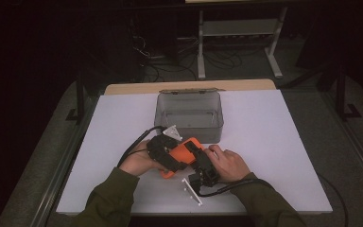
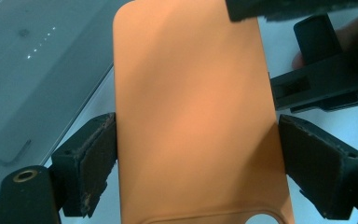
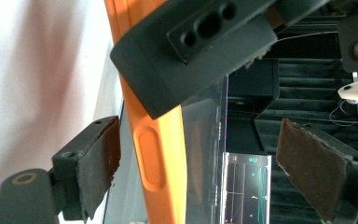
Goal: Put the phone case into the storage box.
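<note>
Orange phone case (image 1: 182, 156) near white table's (image 1: 274, 142) front edge, left gripper (image 2: 196, 154) pinching it, right gripper (image 3: 196, 168) spread around its edge, dark room.

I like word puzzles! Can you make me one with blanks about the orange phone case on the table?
1. The phone case is coloured ____.
2. In the left gripper view, the left gripper has one black pad on each long ____ of the case.
3. Behind the hands stands a clear plastic ____ on the white table.
4. The right gripper has the case's thin ____ between its pads.

Missing words: orange; side; box; edge
</note>
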`<action>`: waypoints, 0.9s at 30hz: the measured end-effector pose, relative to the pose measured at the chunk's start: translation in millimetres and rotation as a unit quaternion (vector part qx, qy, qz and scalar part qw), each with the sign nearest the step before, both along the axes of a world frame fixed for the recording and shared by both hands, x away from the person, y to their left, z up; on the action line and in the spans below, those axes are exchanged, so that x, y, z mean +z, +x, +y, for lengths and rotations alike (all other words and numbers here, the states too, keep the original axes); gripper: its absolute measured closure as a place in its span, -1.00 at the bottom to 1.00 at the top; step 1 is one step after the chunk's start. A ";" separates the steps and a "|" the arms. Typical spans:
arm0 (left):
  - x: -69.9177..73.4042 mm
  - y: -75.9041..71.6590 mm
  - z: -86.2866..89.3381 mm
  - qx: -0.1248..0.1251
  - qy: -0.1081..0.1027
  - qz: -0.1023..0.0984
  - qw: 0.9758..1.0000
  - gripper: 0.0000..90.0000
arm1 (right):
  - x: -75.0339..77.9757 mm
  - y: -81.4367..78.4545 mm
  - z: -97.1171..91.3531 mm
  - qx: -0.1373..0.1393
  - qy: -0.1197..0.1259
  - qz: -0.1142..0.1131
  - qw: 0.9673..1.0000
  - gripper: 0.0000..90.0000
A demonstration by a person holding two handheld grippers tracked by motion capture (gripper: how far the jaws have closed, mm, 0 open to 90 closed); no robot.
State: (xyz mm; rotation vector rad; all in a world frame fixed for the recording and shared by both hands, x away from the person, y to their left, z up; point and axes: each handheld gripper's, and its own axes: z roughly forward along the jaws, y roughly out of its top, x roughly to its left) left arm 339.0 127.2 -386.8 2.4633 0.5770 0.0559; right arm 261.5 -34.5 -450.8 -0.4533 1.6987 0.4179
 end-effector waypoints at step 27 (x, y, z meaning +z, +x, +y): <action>1.1 0.8 2.3 0.002 -0.001 -0.001 1.000 -0.69 | -2.0 -7.5 -1.0 0.009 -0.031 -0.005 0.999 0.15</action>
